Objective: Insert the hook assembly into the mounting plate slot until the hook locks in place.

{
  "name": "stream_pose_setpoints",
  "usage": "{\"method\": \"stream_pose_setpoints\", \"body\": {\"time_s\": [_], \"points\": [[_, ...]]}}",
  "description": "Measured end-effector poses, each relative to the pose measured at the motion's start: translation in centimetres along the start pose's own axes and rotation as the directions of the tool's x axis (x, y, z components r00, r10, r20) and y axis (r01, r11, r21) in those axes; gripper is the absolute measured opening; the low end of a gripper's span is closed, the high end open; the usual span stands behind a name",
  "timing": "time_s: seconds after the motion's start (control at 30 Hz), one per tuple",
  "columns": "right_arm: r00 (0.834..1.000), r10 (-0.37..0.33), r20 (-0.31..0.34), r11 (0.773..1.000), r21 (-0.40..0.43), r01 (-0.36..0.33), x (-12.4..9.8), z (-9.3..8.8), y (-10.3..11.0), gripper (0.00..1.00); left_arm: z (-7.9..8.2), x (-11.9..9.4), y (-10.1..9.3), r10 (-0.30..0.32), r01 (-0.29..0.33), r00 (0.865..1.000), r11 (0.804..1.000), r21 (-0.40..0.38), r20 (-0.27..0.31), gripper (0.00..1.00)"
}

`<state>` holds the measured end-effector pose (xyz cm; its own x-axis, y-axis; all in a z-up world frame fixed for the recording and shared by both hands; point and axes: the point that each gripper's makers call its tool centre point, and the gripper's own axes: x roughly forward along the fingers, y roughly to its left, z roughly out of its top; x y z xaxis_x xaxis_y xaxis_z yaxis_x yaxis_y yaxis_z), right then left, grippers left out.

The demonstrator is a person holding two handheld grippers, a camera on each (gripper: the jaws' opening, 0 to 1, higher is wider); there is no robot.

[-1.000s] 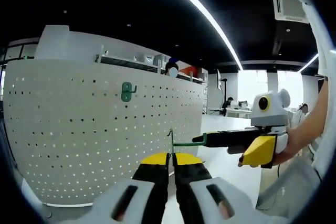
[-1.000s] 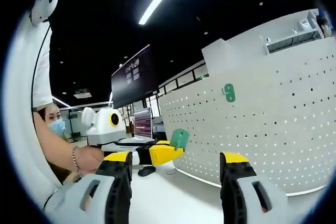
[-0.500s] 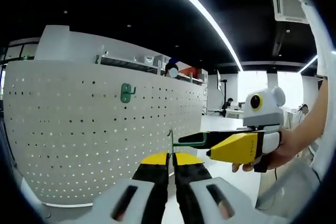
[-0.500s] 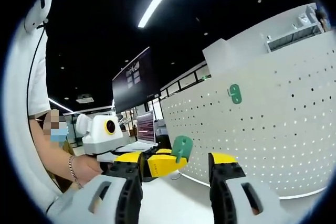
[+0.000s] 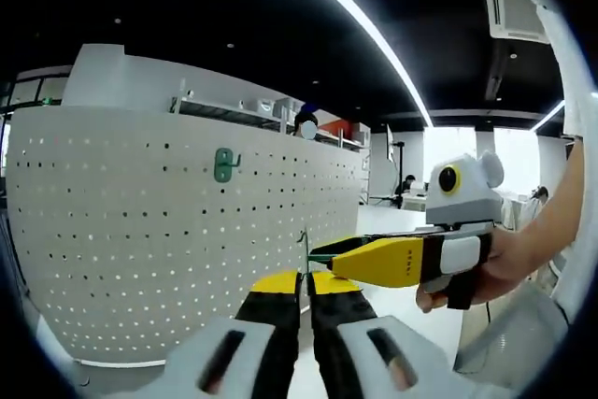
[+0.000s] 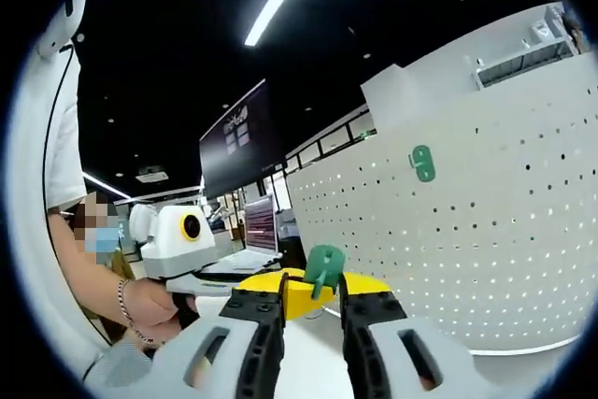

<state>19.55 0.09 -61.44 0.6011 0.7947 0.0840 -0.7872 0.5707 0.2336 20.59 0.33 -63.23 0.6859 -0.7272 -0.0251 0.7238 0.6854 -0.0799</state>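
Gripping green hook [image 6: 324, 266], both grippers [image 5: 305, 287] [image 6: 311, 294]; contact obscured.

Little lettering can be read. In the left gripper view, the right gripper [image 5: 322, 257] carries a short line of small dark print on the side of its yellow jaw, too small to make out. In the right gripper view, the dark wall screen [image 6: 239, 145] at the far left shows pale marks near its top, also illegible.
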Motion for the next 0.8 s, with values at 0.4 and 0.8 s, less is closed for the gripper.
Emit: {"method": "stream_pose_setpoints", "body": {"time_s": [0.4, 0.8], "points": [[1.000, -0.029, -0.004, 0.999, 0.030, 0.029, 0.17, -0.17, -0.26, 0.04, 0.03, -0.07, -0.18, 0.005, -0.005, 1.000, 1.000, 0.000, 0.002, 0.02], [0.996, -0.086, 0.009, 0.992, 0.094, 0.084, 0.28, 0.04, -0.65, 0.01, 0.22, -0.03, -0.14, 0.011, -0.011, 1.000, 1.000, -0.002, 0.008, 0.02]]}}
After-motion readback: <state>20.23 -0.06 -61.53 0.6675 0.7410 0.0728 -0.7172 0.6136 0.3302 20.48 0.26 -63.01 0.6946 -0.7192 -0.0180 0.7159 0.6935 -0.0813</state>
